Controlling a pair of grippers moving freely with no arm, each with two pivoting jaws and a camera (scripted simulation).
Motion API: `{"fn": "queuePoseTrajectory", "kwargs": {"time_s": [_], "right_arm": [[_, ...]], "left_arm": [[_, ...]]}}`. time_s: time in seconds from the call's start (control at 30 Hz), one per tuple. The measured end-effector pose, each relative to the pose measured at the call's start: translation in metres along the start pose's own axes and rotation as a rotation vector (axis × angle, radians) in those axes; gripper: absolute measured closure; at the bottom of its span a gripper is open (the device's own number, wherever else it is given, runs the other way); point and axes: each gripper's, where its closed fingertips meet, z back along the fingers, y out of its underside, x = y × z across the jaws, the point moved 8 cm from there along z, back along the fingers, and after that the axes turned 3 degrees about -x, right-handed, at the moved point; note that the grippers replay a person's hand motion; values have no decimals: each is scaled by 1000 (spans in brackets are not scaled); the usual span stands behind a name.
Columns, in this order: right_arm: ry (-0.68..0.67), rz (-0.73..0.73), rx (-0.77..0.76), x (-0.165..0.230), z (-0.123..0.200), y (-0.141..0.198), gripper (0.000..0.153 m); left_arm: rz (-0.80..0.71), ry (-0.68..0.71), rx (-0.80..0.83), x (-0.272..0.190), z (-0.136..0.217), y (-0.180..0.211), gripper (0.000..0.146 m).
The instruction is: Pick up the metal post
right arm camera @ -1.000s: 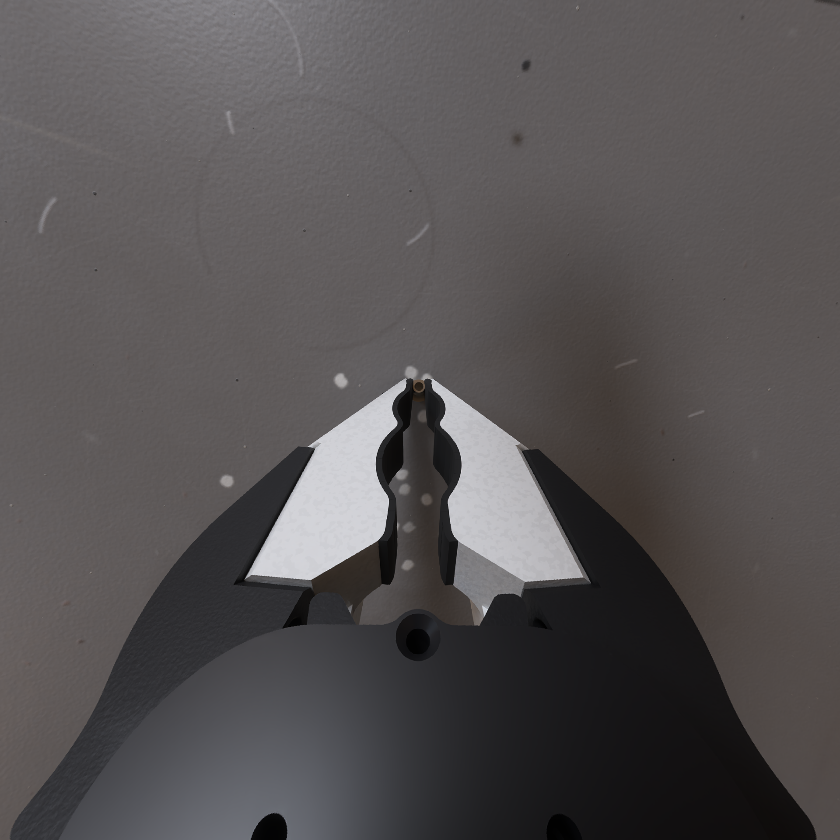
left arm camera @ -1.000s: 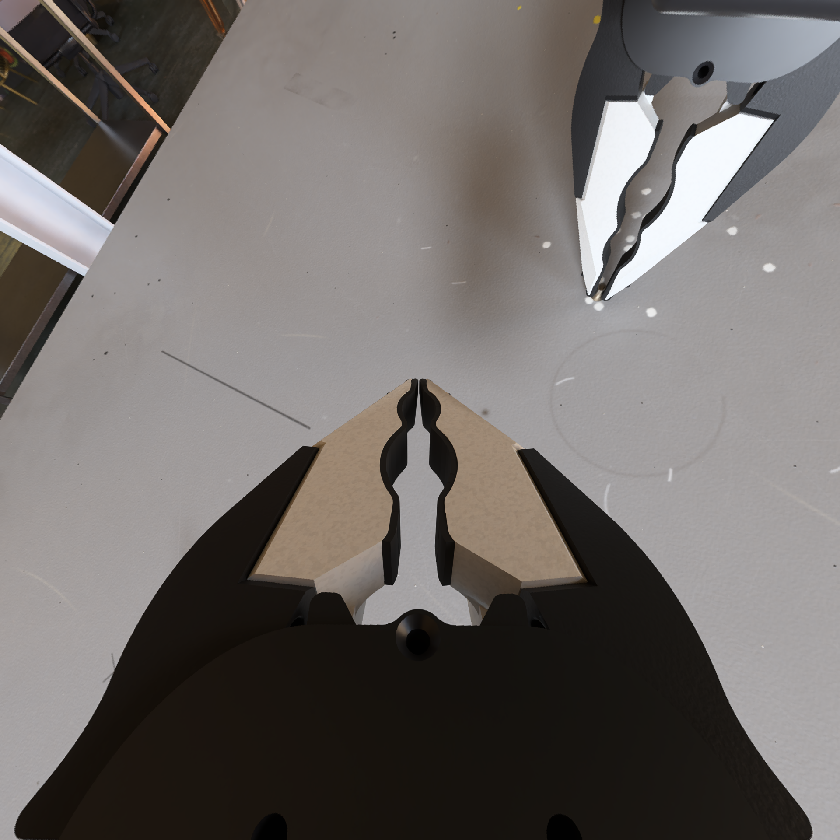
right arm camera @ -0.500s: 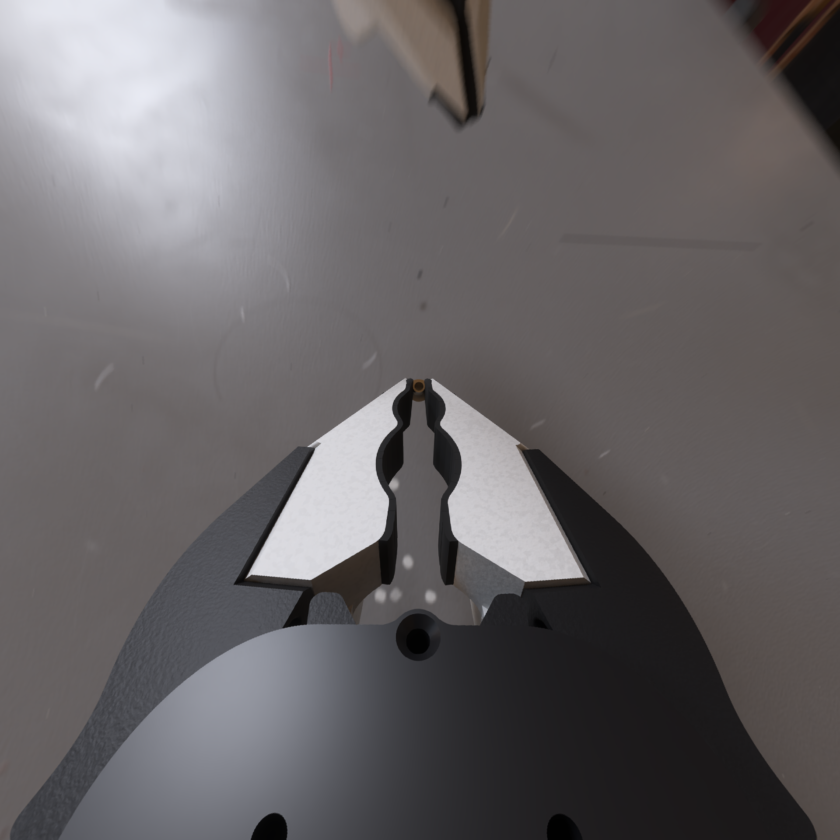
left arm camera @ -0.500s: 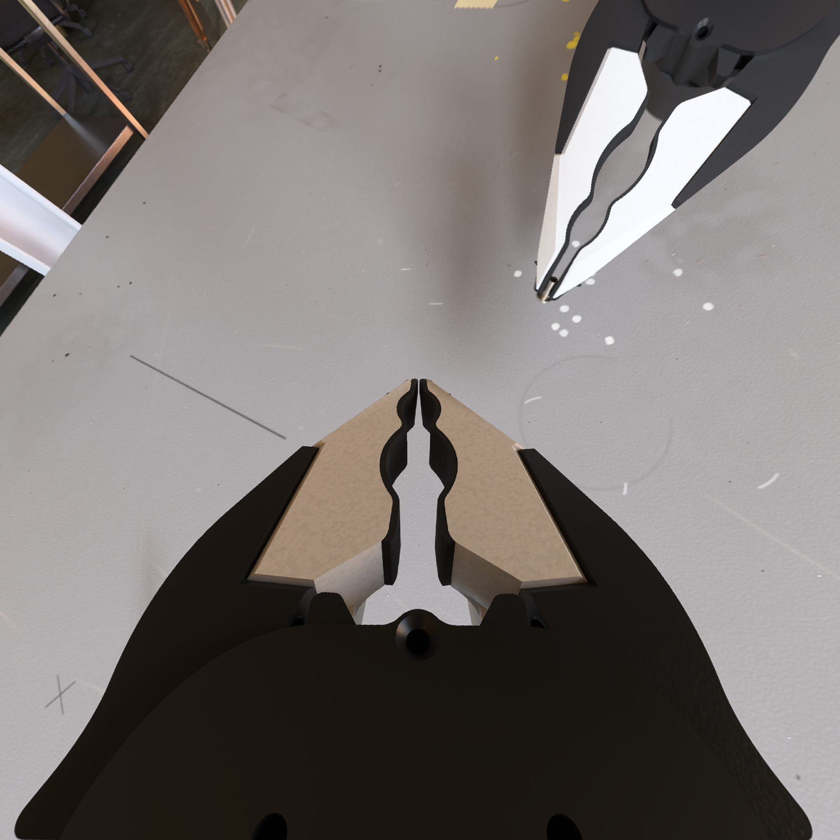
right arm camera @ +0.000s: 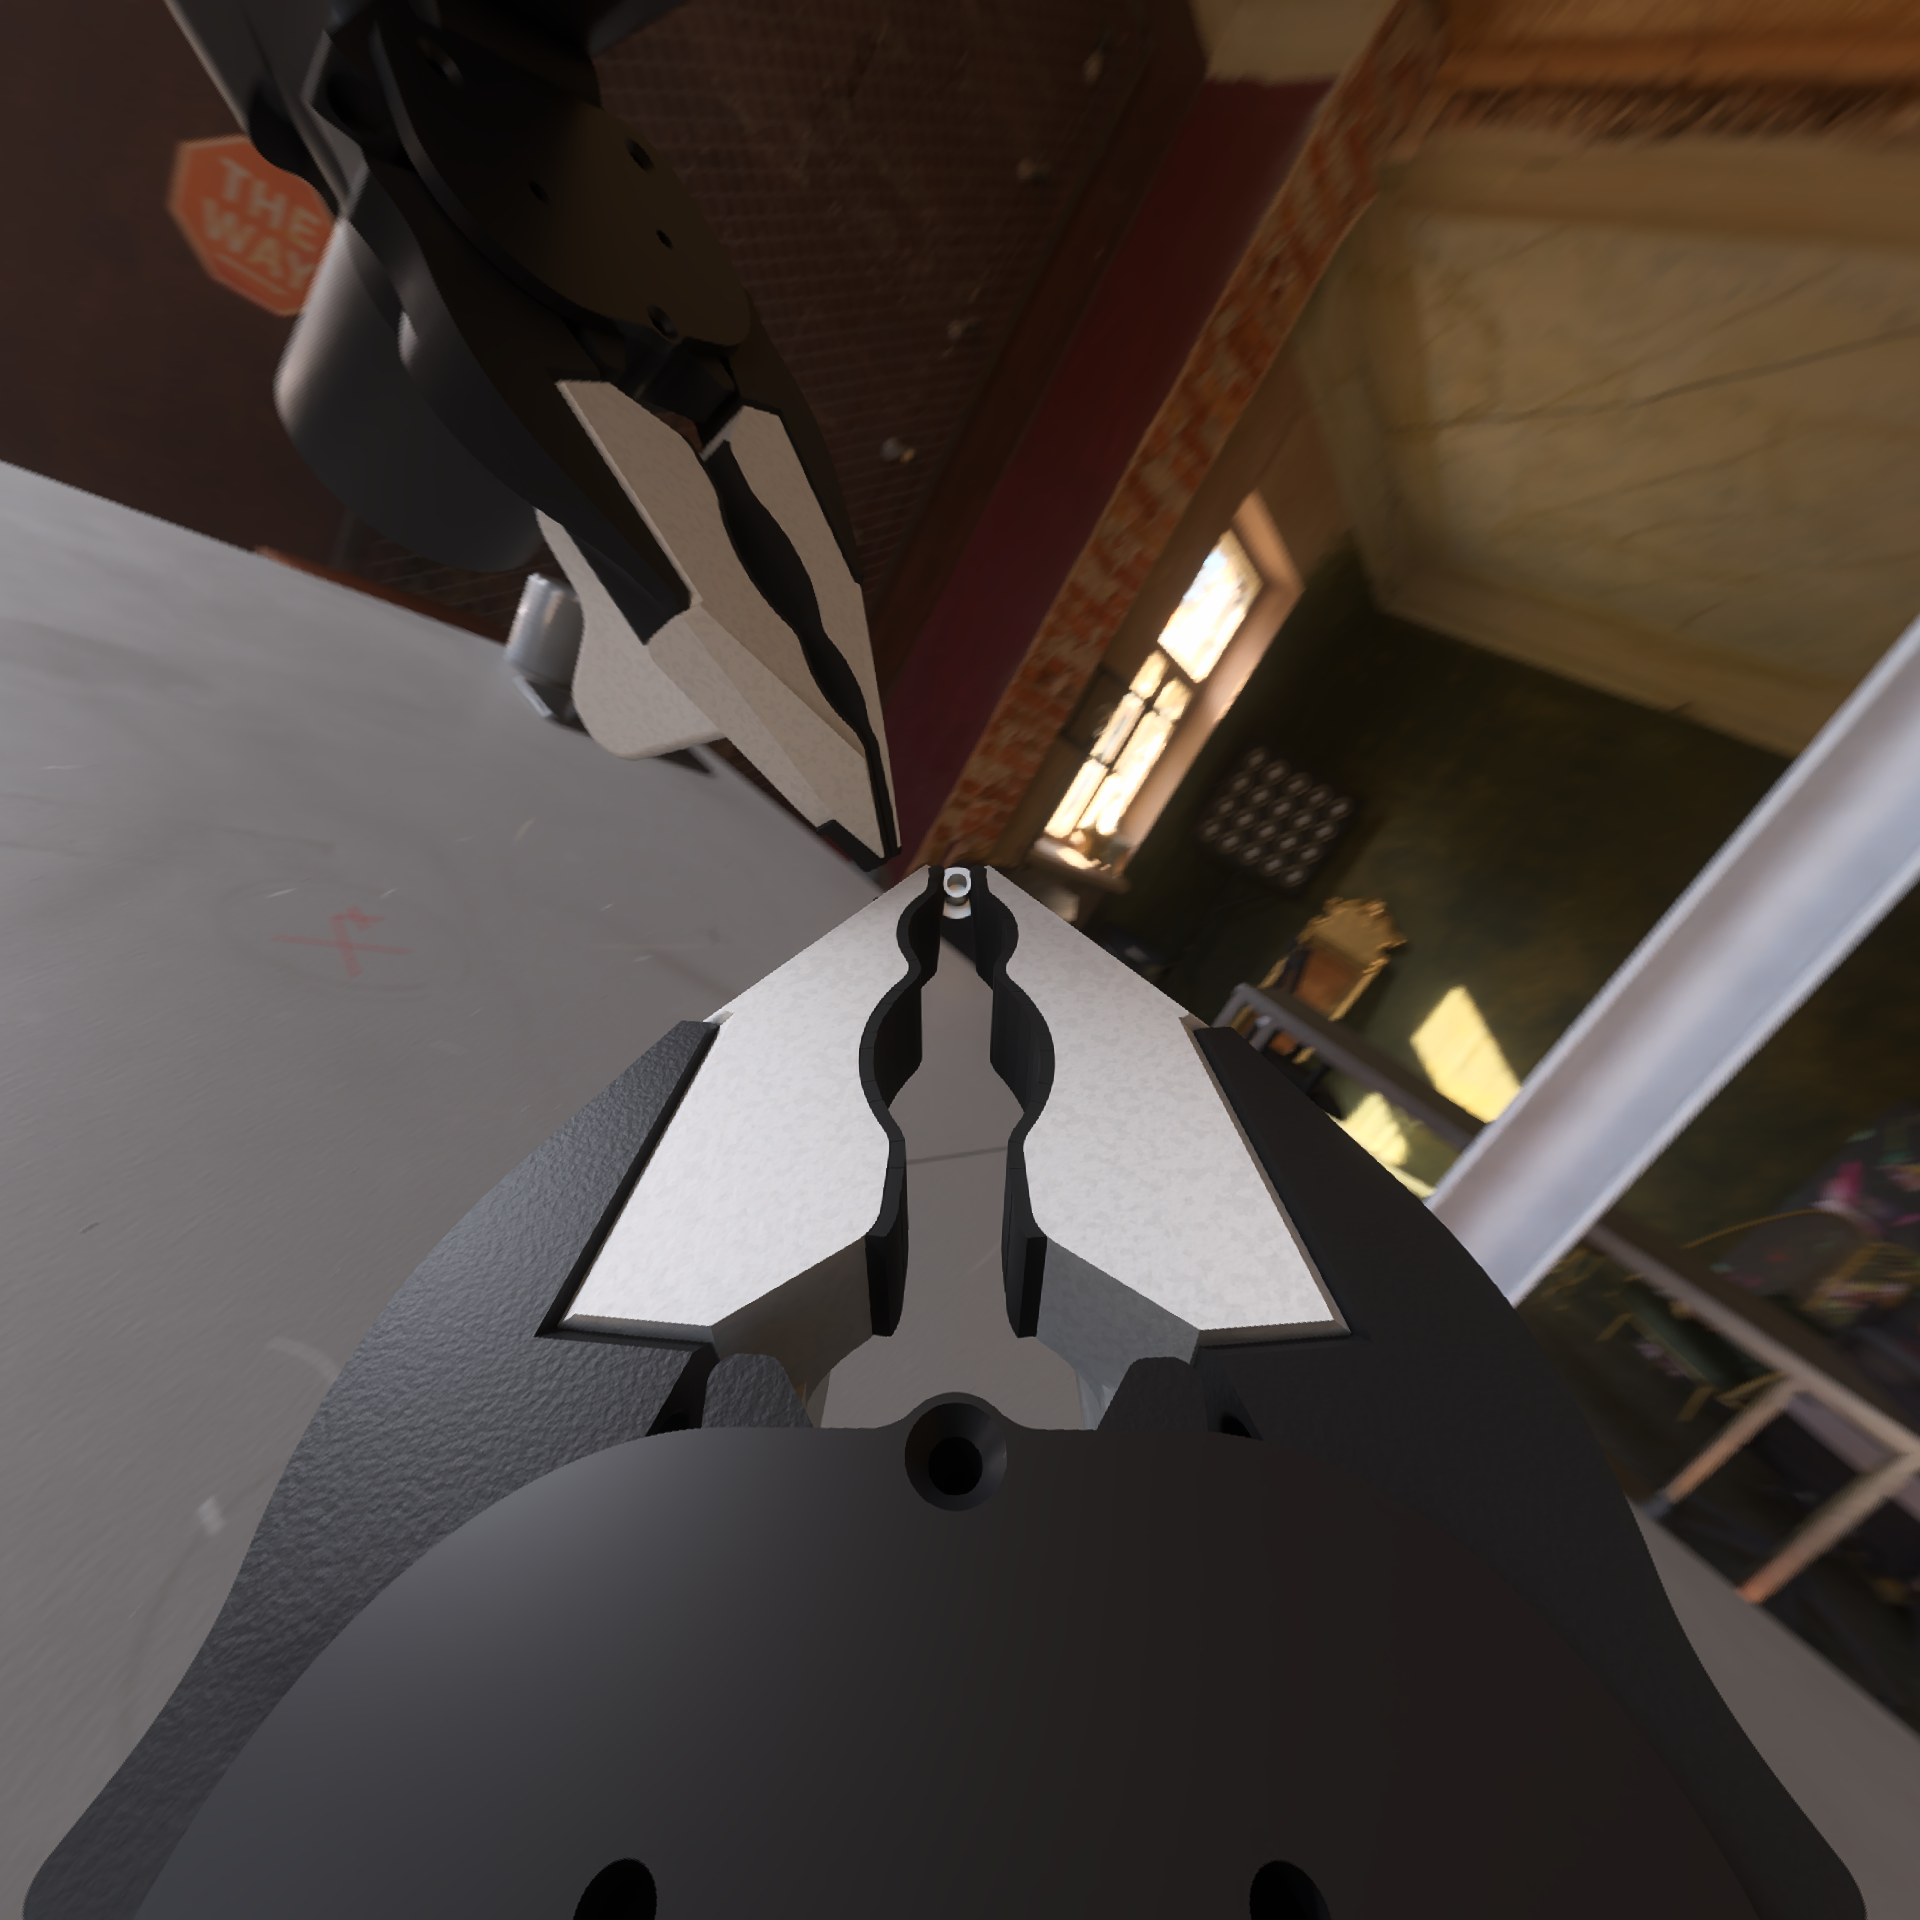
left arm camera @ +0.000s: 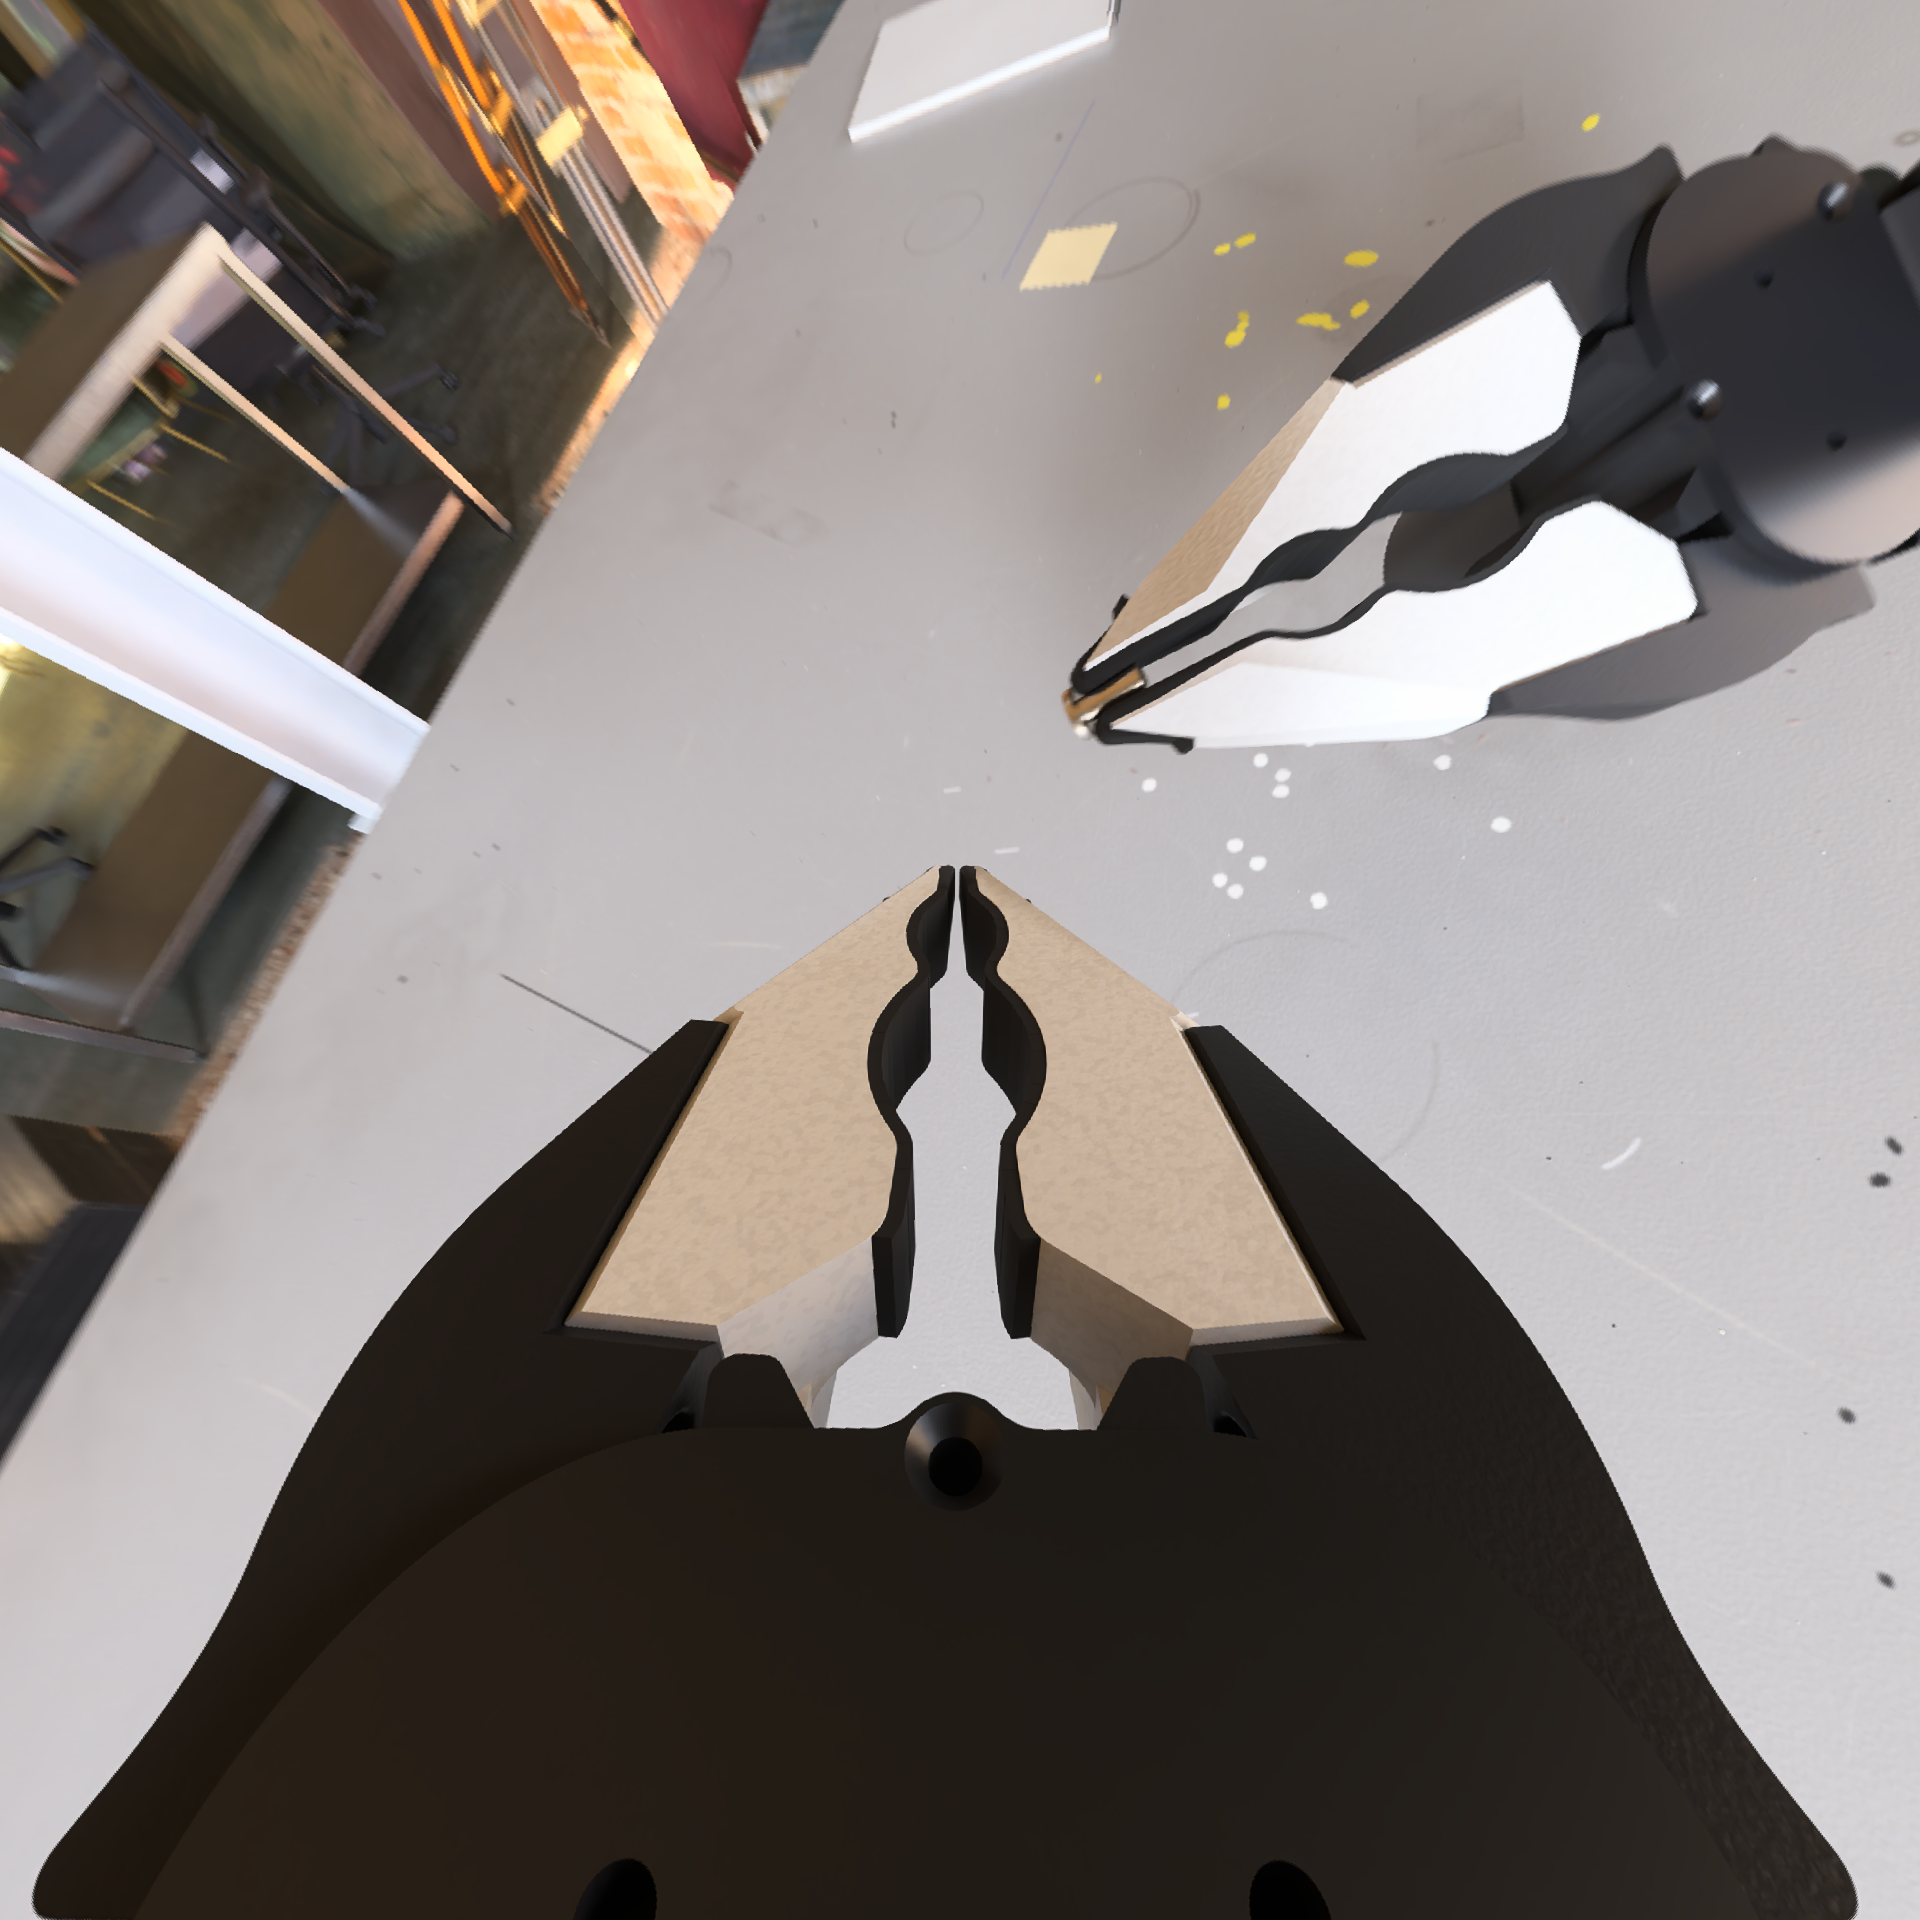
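The right gripper [right arm camera: 958,881] is closed almost fully on the metal post [right arm camera: 956,885], a small brass-coloured pin pinched at the very tips of its white fingers [right arm camera: 769,1132]. In the left wrist view the right gripper [left arm camera: 1103,704] sits at the far right, lying nearly level above the grey table [left arm camera: 727,644], with the metal post [left arm camera: 1099,694] poking out of its tips. The left gripper [left arm camera: 956,871] has its tan fingers [left arm camera: 774,1153] drawn together with only a sliver of gap, holding nothing; in the right wrist view the left gripper [right arm camera: 883,836] hangs just beside the post.

Half a second ago the right gripper pointed steeply down with its tips near the tabletop; now it is raised and tilted flat, the post carried with it.

Counted: two grippers, one post, one table.
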Motion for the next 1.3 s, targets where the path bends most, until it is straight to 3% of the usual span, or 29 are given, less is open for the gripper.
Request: {"fn": "queuePoseTrajectory", "kwargs": {"time_s": [0.1,0.23,0.53,1.3], "right_arm": [[97,63,-48,0,-2,-14,148],[201,41,-133,-4,2,-27,148],[327,123,-318,-2,13,-66,148],[351,186,-363,3,12,-90,148]], "left_arm": [[-52,-32,-23,-9,14,-20,145],[-108,-71,-59,-23,34,-44,145],[-211,-155,-116,-55,67,-84,146],[-212,-167,-138,-67,85,-94,146]]}}
